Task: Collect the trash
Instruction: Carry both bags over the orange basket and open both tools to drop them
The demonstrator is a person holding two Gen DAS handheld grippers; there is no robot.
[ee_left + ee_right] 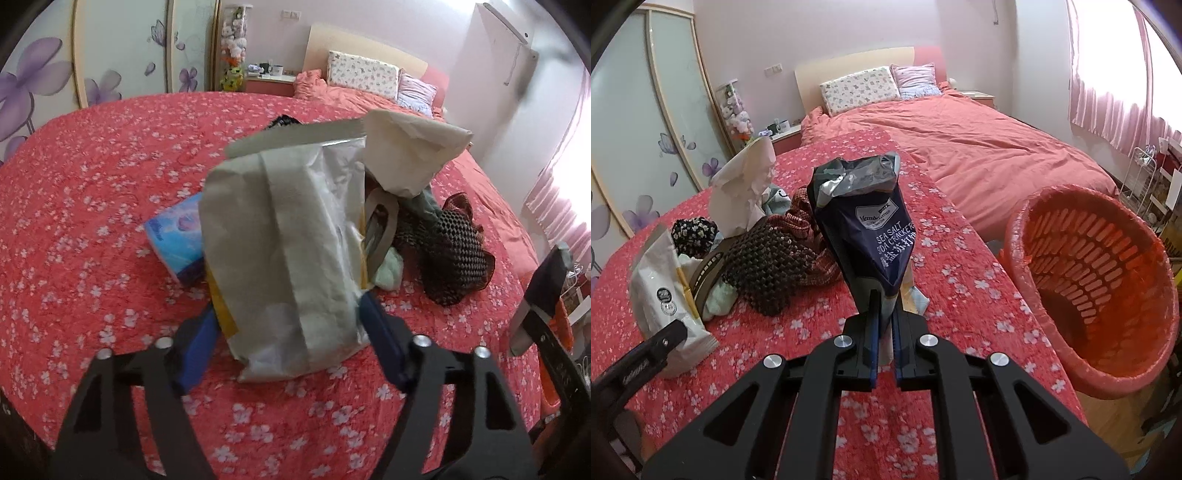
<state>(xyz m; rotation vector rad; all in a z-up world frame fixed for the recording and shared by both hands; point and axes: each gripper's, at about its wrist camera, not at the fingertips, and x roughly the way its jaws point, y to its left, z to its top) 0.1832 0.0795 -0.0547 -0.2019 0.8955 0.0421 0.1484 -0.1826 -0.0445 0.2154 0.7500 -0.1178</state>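
Trash covers a flowered bed: from the left wrist, the left gripper [288, 332] has its fingers part-open, flanking a white wrapper [284, 240] without a sure pinch. From the right wrist, the right gripper [884, 325] has its fingers clamped on a navy cracker bag [864, 229]; the orange basket [1034, 229] sits at three o'clock. A thin corner hold could let the bag slip short of the basket.

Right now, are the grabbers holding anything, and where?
The right gripper pinches the dark cracker bag by its bottom end. The left gripper straddles the white wrapper, grip uncertain.
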